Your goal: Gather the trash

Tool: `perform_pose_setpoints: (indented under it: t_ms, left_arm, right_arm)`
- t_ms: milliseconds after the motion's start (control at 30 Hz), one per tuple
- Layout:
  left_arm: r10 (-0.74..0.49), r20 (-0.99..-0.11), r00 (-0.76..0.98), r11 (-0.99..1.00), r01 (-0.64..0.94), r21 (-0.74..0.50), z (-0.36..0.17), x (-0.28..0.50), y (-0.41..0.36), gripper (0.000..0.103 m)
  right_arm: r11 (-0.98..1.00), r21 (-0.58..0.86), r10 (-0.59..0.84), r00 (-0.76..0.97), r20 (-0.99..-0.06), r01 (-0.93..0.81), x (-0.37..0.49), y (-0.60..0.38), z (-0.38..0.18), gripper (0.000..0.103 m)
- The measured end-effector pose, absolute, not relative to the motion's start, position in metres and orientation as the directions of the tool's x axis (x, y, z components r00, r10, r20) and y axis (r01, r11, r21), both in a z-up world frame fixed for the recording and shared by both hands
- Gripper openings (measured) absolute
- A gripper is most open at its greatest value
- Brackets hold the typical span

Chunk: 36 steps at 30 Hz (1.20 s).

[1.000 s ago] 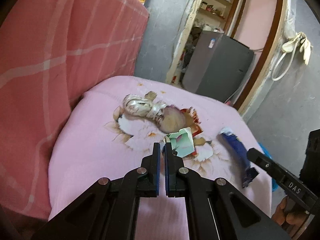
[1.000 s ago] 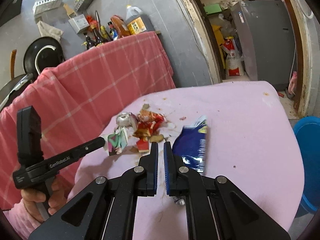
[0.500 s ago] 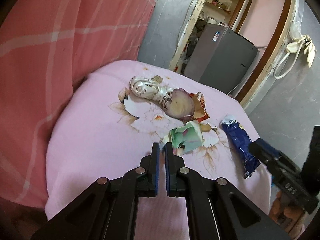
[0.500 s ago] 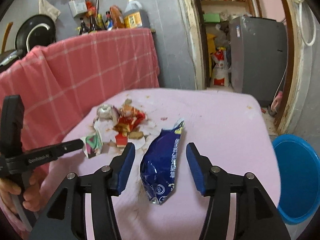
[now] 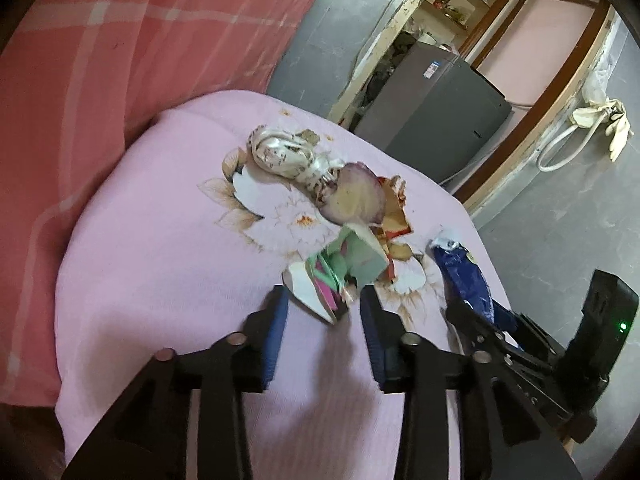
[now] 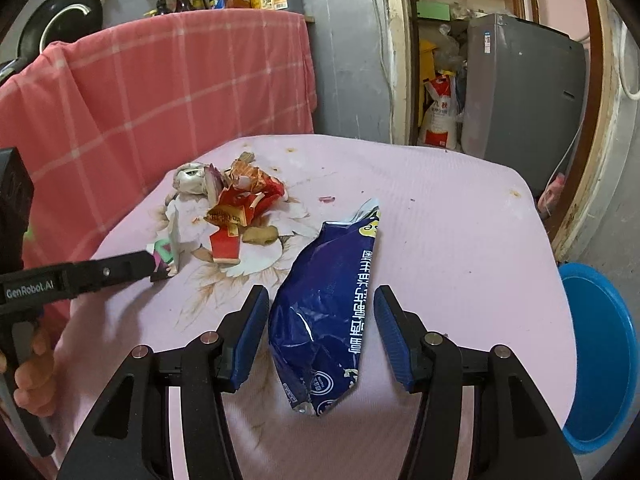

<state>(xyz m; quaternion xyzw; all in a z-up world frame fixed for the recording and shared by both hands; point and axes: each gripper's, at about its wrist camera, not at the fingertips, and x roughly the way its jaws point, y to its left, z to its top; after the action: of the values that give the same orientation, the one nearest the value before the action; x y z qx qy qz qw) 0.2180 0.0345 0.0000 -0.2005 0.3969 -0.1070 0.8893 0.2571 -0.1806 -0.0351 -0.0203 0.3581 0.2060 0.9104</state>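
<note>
Both tongs have just opened; right tongs [image 6: 320, 332] straddle blue wrapper [image 6: 328, 320].

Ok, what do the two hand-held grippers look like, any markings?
Both are black, angular, with silver pivot screws and blue ribbed pads. The left hand-held gripper carries white "GenRobot.AI" lettering on its finger and a boxy black body. The right hand-held gripper shows a green light in the left wrist view.

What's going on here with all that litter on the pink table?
A person is clearing trash with a hand-held gripper in each hand. The right gripper is open around a blue snack bag, not yet squeezing it. The left gripper, whose jaws have just been opening, sits at a small green-and-pink carton. Red wrappers lie behind, and a blue basin waits beside the table.
</note>
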Motion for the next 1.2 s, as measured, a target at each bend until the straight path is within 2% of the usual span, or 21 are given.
perform_pose_setpoints:
  t_ms: [233, 300, 333, 433, 500, 600, 733, 1000, 1200]
  left_arm:
    - [-0.278, -0.700, 0.658, 0.938, 0.029, -0.345, -0.002, 0.228, 0.019, 0.032]
    - [-0.265, -0.704, 0.659, 0.946, 0.039, -0.321, -0.003, 0.228, 0.013, 0.024]
    - [-0.263, -0.708, 0.656, 0.949, 0.042, -0.313, -0.004, 0.228, 0.012, 0.015]
    - [-0.279, -0.702, 0.655, 0.943, 0.050, -0.328, -0.007, 0.226, 0.011, 0.010]
    - [-0.288, -0.694, 0.660, 0.940, 0.058, -0.336, -0.006, 0.225, 0.011, 0.006]
    - [-0.290, -0.670, 0.683, 0.943, 0.083, -0.323, -0.001, 0.217, 0.006, 0.004]
    - [-0.292, -0.638, 0.712, 0.947, 0.119, -0.299, 0.009, 0.209, 0.000, 0.002]
    - [-0.274, -0.579, 0.768, 0.955, 0.148, -0.256, 0.022, 0.196, -0.019, 0.001]
    - [-0.253, -0.479, 0.841, 0.964, 0.174, -0.203, 0.039, 0.184, -0.034, 0.001]
  right_arm:
    - [0.916, 0.133, 0.366, 0.652, -0.663, -0.379, 0.260, -0.185, -0.037, 0.053]
    - [0.915, 0.138, 0.370, 0.648, -0.666, -0.380, 0.260, -0.186, -0.037, 0.053]
    - [0.914, 0.142, 0.372, 0.646, -0.666, -0.381, 0.260, -0.187, -0.037, 0.053]
    - [0.911, 0.149, 0.380, 0.645, -0.663, -0.384, 0.260, -0.189, -0.037, 0.052]
    - [0.910, 0.150, 0.382, 0.645, -0.661, -0.386, 0.259, -0.189, -0.037, 0.045]
    - [0.908, 0.147, 0.385, 0.645, -0.660, -0.391, 0.257, -0.190, -0.037, 0.039]
    - [0.904, 0.156, 0.399, 0.653, -0.643, -0.398, 0.252, -0.194, -0.036, 0.038]
    - [0.901, 0.171, 0.423, 0.716, -0.555, -0.400, 0.234, -0.210, -0.022, 0.038]
    - [0.911, 0.134, 0.410, 0.808, -0.423, -0.391, 0.210, -0.223, 0.001, 0.038]
